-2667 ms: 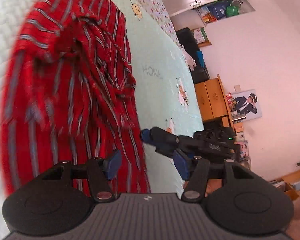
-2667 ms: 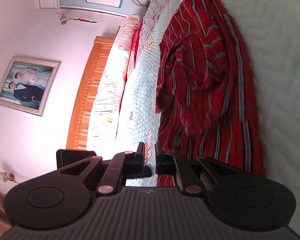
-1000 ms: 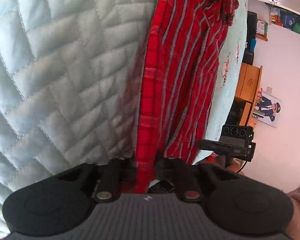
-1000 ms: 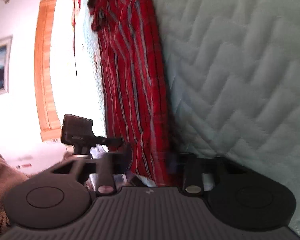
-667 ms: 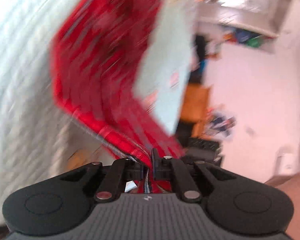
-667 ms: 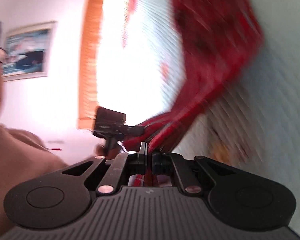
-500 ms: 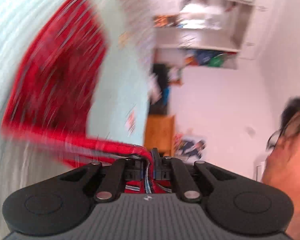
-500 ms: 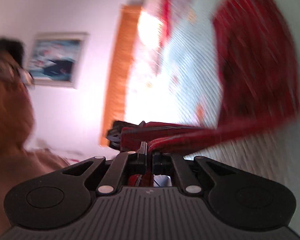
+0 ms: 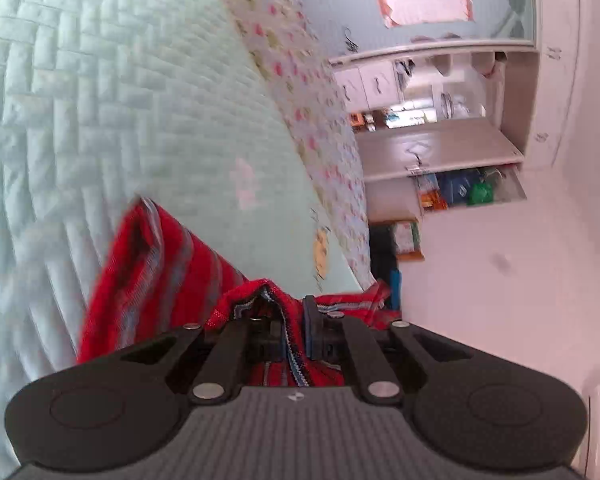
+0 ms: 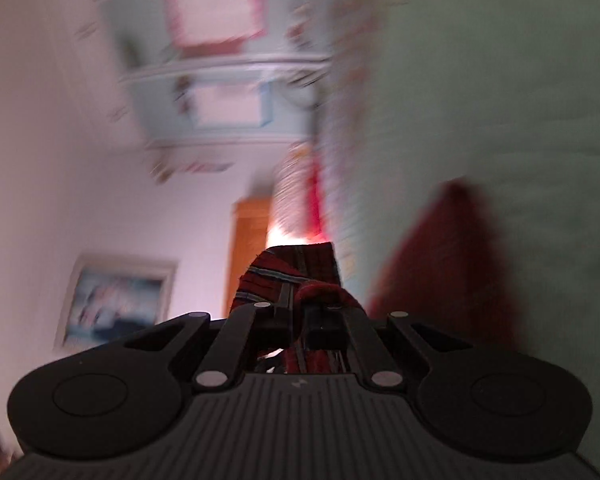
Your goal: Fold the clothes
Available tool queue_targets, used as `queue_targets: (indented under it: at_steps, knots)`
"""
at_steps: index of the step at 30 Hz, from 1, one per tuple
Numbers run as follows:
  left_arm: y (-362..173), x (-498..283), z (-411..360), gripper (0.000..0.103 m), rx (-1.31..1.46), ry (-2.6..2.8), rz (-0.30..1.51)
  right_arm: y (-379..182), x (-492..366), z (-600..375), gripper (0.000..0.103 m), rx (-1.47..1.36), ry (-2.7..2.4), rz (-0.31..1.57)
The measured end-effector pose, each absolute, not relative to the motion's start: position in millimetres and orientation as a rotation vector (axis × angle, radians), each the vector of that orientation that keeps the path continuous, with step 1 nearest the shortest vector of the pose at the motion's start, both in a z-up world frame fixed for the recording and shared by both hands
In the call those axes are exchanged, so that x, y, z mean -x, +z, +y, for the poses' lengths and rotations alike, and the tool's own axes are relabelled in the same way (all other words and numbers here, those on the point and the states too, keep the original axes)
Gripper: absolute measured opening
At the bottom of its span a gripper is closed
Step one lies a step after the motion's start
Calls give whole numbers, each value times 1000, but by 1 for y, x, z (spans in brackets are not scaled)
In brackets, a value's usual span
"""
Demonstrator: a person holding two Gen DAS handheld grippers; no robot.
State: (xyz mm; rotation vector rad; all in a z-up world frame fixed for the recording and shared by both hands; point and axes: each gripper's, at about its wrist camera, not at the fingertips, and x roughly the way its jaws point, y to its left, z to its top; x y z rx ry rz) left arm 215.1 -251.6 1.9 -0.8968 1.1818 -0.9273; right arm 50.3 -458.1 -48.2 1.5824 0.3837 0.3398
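A: On the bed, what is different from a second ago?

B: The red striped shirt (image 9: 160, 276) lay then flat and long on the quilt (image 9: 80, 100), with its hem at the tools. Now the hem is lifted off the quilt and carried over the rest of the cloth. I judge this is the first fold, bottom edge going toward the collar.

A: Both tools hold it?

B: Yes. The left tool (image 9: 296, 320) is closed on a bunched hem edge, and the right tool (image 10: 298, 312) is closed on the shirt (image 10: 296, 272) too, though that view is blurred.

A: Which way does the shirt lie?

B: Its long axis seems to run away from the tools across the bed; the far end is hidden. Behind stand shelves (image 9: 440, 148).
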Motion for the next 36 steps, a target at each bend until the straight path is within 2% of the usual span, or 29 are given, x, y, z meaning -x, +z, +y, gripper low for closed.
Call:
queue_targets:
  at_steps: [5,7,10,12,13,14,17,22,27,30,33,36]
  knots:
    - [-1,-214,-240,6,926,-864,1202,-83,-59,-450,7,-1694,276,413]
    - [-2,-211,-231,9,935,-813,1233,-84,-61,-448,18,-1729,275,410]
    - [5,-205,-216,29,1014,-770,1228,-81,-60,-444,34,-1756,259,385]
    - [12,-202,-207,65,1067,-758,1189,-75,-53,-445,56,-1779,271,332]
    - [17,-197,-201,71,1089,-761,1151,-72,-49,-446,62,-1792,278,302]
    - [20,-193,-195,72,1105,-767,1128,-72,-45,-449,69,-1813,292,262]
    - [24,-175,-178,72,1091,-775,1123,-61,-37,-455,70,-1800,346,183]
    - [29,-128,-137,72,935,-737,1171,-23,-9,-452,71,-1558,325,279]
    - [34,-88,-118,73,817,-787,1187,20,56,-421,72,-1158,225,466]
    - [32,-77,-118,73,770,-845,1185,14,90,-397,71,-1121,267,572]
    - [24,-69,-116,73,767,-916,1173,6,106,-382,71,-1146,281,609]
    - [12,-63,-122,71,757,-946,1237,5,114,-372,70,-1136,308,589]
